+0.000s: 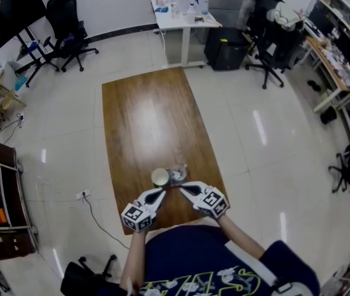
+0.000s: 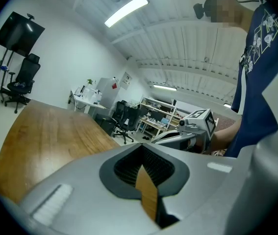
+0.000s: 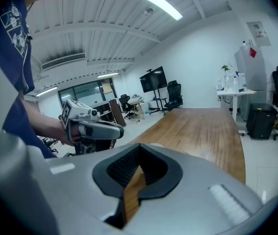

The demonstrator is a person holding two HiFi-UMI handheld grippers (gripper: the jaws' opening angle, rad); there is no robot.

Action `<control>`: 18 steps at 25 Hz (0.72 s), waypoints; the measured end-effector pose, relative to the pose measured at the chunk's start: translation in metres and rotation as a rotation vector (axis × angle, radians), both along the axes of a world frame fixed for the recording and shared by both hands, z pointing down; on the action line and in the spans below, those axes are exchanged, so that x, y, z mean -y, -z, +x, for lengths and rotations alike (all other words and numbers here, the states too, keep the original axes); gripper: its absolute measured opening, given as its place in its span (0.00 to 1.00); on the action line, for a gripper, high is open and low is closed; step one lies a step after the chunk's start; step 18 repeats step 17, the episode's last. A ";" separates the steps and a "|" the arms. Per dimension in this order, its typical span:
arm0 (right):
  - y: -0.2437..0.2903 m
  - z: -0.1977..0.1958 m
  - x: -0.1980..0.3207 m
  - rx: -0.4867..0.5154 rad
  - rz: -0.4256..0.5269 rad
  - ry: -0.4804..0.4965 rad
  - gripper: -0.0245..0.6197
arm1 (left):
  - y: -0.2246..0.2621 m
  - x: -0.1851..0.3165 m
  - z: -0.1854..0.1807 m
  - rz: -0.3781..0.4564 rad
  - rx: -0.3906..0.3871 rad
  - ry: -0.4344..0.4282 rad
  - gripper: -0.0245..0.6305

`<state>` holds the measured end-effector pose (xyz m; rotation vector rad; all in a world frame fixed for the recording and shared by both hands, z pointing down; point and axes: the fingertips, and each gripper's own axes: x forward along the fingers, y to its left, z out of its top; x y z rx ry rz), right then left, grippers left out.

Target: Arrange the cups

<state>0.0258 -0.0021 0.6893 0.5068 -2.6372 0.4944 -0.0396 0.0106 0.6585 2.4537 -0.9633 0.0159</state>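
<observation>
In the head view two cups stand side by side near the near end of the wooden table: a cream cup on the left and a clear glass cup touching or almost touching it on the right. My left gripper points at the cream cup from just in front of it, shut and empty. My right gripper points at the glass cup from close by, also shut and empty. In the left gripper view the jaws are closed together, and the right gripper shows beyond them. The right gripper view shows closed jaws and the left gripper.
The person's torso is against the table's near edge. A white desk and a black box stand beyond the far end. Office chairs and a screen on a stand are at the far left, shelves at the right.
</observation>
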 end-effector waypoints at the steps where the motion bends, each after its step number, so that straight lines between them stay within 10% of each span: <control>1: 0.000 0.000 0.000 -0.002 -0.001 0.000 0.04 | 0.001 0.001 0.000 0.007 0.011 -0.004 0.04; 18: -0.004 -0.011 -0.015 0.014 -0.042 0.021 0.04 | -0.002 -0.016 0.014 -0.011 0.046 -0.063 0.04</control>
